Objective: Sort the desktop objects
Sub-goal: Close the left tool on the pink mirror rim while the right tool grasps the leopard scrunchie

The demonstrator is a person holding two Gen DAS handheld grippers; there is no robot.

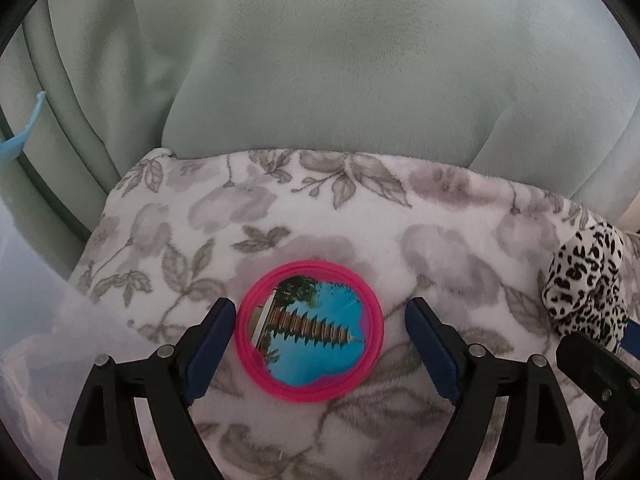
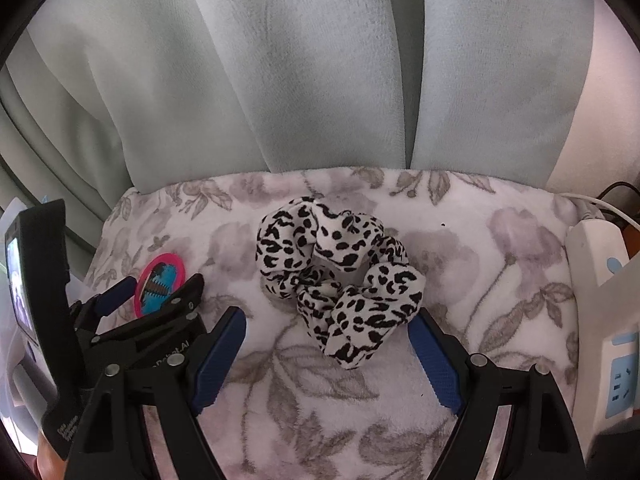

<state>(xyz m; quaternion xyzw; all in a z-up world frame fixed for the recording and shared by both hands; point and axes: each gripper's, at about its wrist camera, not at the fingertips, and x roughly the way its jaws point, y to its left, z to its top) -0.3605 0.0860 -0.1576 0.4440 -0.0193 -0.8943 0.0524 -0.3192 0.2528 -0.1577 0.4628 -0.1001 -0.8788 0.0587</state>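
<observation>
A round pink-rimmed disc (image 1: 310, 330) with a pagoda picture lies flat on the floral blanket (image 1: 320, 208). My left gripper (image 1: 320, 308) is open around it: the left pad sits close to the rim and the right pad stands clear. A black-and-white leopard scrunchie (image 2: 336, 276) lies on the blanket just ahead of my right gripper (image 2: 327, 318), which is open with the scrunchie's near end between its fingertips, untouched. In the right wrist view the left gripper (image 2: 158, 286) and the disc (image 2: 160, 276) show at the left. The scrunchie (image 1: 584, 288) also shows at the left view's right edge.
Pale green curtains (image 2: 320, 80) hang right behind the blanket. A white power strip (image 2: 600, 272) with cables lies along the right edge. A translucent plastic container (image 1: 36, 340) stands at the left, and a blue clip (image 1: 16, 140) sits on the curtain.
</observation>
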